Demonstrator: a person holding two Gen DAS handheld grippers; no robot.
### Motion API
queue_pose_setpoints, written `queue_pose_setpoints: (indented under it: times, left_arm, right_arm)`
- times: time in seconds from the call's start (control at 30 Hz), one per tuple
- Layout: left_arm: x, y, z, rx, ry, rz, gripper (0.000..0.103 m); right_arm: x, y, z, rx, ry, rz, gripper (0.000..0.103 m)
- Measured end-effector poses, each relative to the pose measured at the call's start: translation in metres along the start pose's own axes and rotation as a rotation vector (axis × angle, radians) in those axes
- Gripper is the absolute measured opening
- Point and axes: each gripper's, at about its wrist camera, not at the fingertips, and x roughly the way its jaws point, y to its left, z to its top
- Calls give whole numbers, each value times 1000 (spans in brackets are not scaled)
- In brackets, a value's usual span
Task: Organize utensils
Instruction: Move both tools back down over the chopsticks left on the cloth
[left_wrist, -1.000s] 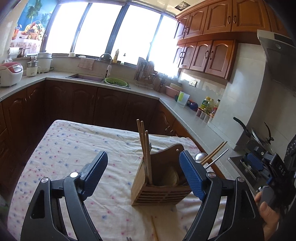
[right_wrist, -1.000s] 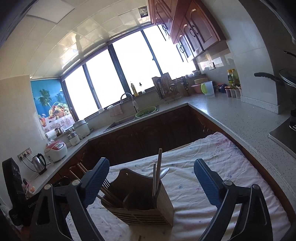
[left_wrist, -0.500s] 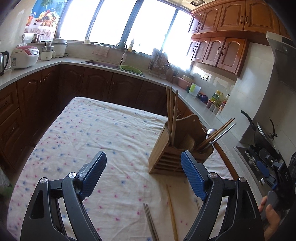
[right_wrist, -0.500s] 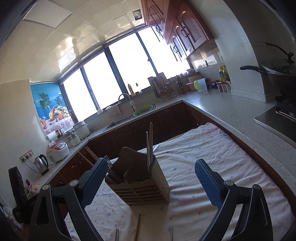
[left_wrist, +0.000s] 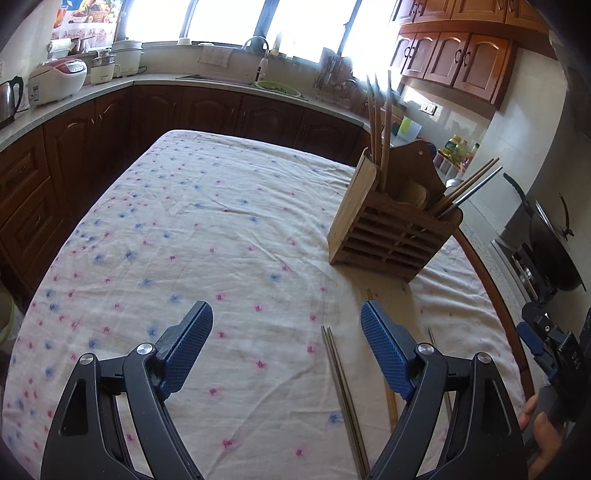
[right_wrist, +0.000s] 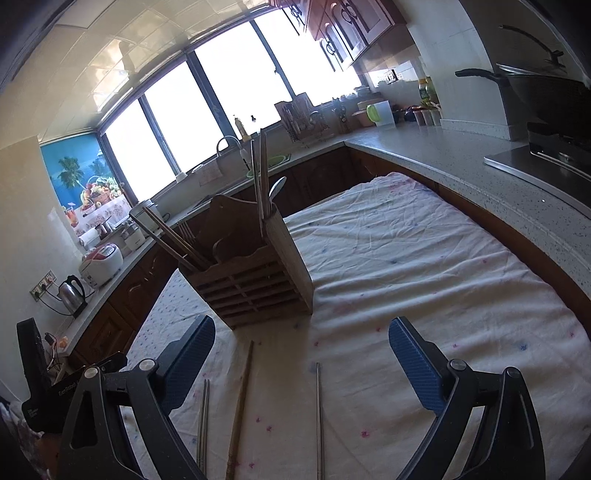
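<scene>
Both grippers stand wide open and empty: left gripper (left_wrist: 286, 345), right gripper (right_wrist: 301, 349). Loose chopsticks lie on the cloth under them, long axes running away toward the wooden holder (right_wrist: 255, 284) ahead. One metal chopstick (right_wrist: 318, 413) lies between the right gripper's jaws; the metal pair (left_wrist: 341, 387) lies just inside the left gripper's right finger. Which is nearer, probably the right.

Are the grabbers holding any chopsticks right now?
No. Both the left gripper and the right gripper have open jaws with nothing between them. The chopsticks lie loose on the tablecloth.
</scene>
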Motion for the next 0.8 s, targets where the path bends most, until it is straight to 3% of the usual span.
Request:
queue_pose_setpoints:
  times: [0.17, 0.23, 0.5, 0.8]
  left_arm:
    - [3, -13, -5, 41, 23, -10, 84]
    - [5, -19, -6, 53, 32, -11, 84]
    - [25, -36, -8, 86, 99, -33, 81]
    - [59, -72, 0, 176, 172, -70, 74]
  right_arm:
    - [6, 2, -16, -35, 52, -16, 96]
    - [9, 4, -21, -58, 77, -27, 91]
    - [41, 13, -40, -142, 223, -70, 49]
    - [78, 14, -56, -210, 350, -105, 27]
